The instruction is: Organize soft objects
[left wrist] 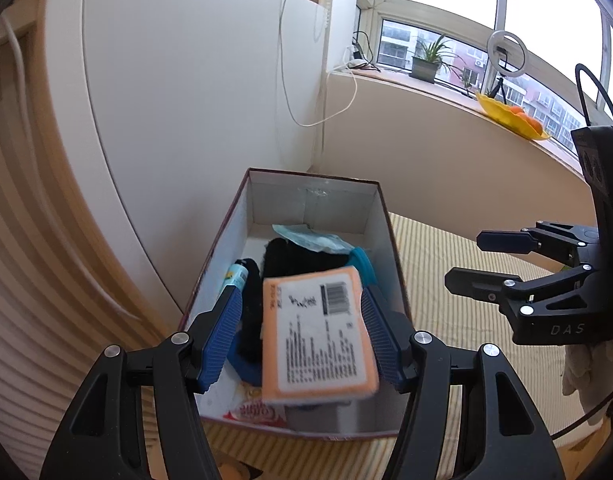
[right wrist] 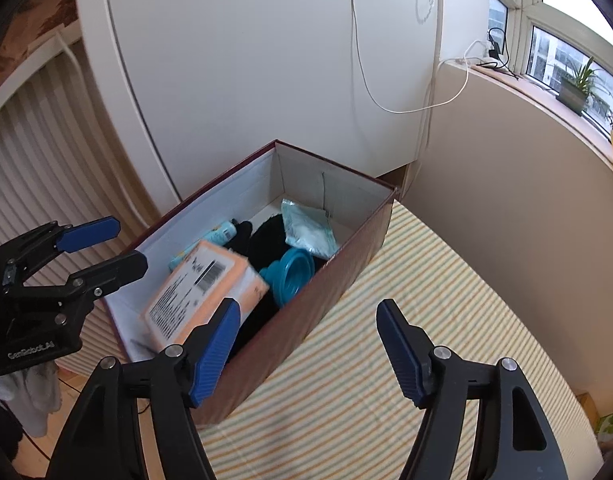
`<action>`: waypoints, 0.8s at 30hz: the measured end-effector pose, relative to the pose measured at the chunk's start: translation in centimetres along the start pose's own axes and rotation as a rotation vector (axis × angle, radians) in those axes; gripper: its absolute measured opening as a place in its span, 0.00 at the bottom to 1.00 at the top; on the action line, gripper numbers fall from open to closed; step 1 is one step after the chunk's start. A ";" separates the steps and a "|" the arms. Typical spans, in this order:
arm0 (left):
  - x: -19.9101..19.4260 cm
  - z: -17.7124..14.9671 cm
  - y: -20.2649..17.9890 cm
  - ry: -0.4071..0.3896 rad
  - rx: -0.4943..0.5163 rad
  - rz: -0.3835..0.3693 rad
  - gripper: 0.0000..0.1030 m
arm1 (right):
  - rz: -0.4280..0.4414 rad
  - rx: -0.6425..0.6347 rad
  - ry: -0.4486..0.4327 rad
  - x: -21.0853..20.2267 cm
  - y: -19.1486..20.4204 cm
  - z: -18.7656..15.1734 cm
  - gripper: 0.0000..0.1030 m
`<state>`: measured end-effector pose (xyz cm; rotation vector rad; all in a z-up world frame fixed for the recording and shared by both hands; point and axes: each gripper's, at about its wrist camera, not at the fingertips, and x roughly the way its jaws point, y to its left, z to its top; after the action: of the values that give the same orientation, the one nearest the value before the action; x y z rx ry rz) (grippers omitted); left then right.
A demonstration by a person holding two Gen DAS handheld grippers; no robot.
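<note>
The left hand-held gripper (left wrist: 302,336) is wide open around the orange pack (left wrist: 320,334) over the box (left wrist: 380,216), and the right hand-held gripper (right wrist: 308,354) is open and holds nothing.

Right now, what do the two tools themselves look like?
Both look alike: black angular linkage frames with silver pivot bolts and ribbed blue pads on the fingers. The left tool reads "GenRobot.AI" in white on its body in the right wrist view; the right tool shows "DAS" lettering and a black cable loop in the left wrist view.

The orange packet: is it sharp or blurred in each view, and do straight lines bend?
Left wrist view: orange packet slightly motion-blurred, label text unreadable; walls bow from fisheye. Right wrist view: packet softly blurred too, box edges sharper; window overexposed.
</note>
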<state>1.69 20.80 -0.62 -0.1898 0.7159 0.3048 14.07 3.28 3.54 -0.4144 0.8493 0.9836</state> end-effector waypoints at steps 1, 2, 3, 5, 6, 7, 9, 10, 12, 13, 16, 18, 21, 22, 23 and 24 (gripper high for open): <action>-0.3 -0.3 -0.3 -0.002 0.002 -0.005 0.60 | 0.001 0.007 -0.008 -0.4 0.0 -0.5 0.68; -0.6 -0.6 -0.5 -0.003 0.001 -0.008 0.60 | 0.000 0.012 -0.014 -0.7 -0.1 -0.8 0.69; -1.0 -0.9 -0.9 -0.005 0.003 -0.011 0.61 | 0.001 0.023 -0.024 -1.1 -0.3 -1.4 0.69; -1.6 -1.5 -1.5 -0.013 0.014 -0.013 0.64 | 0.009 0.043 -0.033 -1.8 -0.6 -2.2 0.70; -1.9 -1.8 -1.9 -0.016 0.017 -0.011 0.64 | 0.010 0.058 -0.039 -2.1 -0.8 -2.7 0.70; -2.3 -2.2 -2.2 -0.020 0.021 -0.010 0.64 | 0.010 0.071 -0.042 -2.4 -1.0 -3.3 0.71; -2.8 -2.7 -2.7 -0.028 0.023 -0.009 0.65 | -0.003 0.082 -0.050 -3.0 -1.1 -4.4 0.73; -3.2 -3.1 -2.9 -0.031 0.022 -0.008 0.66 | -0.013 0.086 -0.053 -3.2 -1.1 -4.9 0.74; -3.8 -3.8 -3.2 -0.037 0.011 -0.003 0.66 | -0.027 0.095 -0.065 -3.9 -1.1 -6.2 0.74; -4.1 -4.0 -3.3 -0.040 0.006 0.001 0.66 | -0.030 0.098 -0.070 -4.3 -1.1 -6.8 0.74; -4.9 -4.5 -3.5 -0.052 -0.007 0.015 0.67 | -0.064 0.086 -0.071 -5.0 -0.8 -8.1 0.74; -5.3 -4.8 -3.5 -0.062 -0.014 0.024 0.68 | -0.090 0.072 -0.074 -5.6 -0.5 -8.8 0.74; -5.9 -5.4 -3.6 -0.074 -0.030 0.030 0.77 | -0.098 0.063 -0.088 -6.7 -0.2 -9.4 0.74; -6.1 -5.5 -3.5 -0.077 -0.038 0.033 0.77 | -0.098 0.063 -0.093 -7.0 -0.1 -9.6 0.75; -6.3 -5.7 -3.5 -0.081 -0.047 0.036 0.77 | -0.101 0.065 -0.098 -7.3 0.0 -9.8 0.77; -6.4 -5.9 -3.4 -0.084 -0.057 0.039 0.77 | -0.107 0.068 -0.101 -7.5 0.1 -10.0 0.78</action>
<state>-5.35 14.67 -0.44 -0.2157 0.6290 0.3684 7.50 -7.38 3.21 -0.3454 0.7600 0.8671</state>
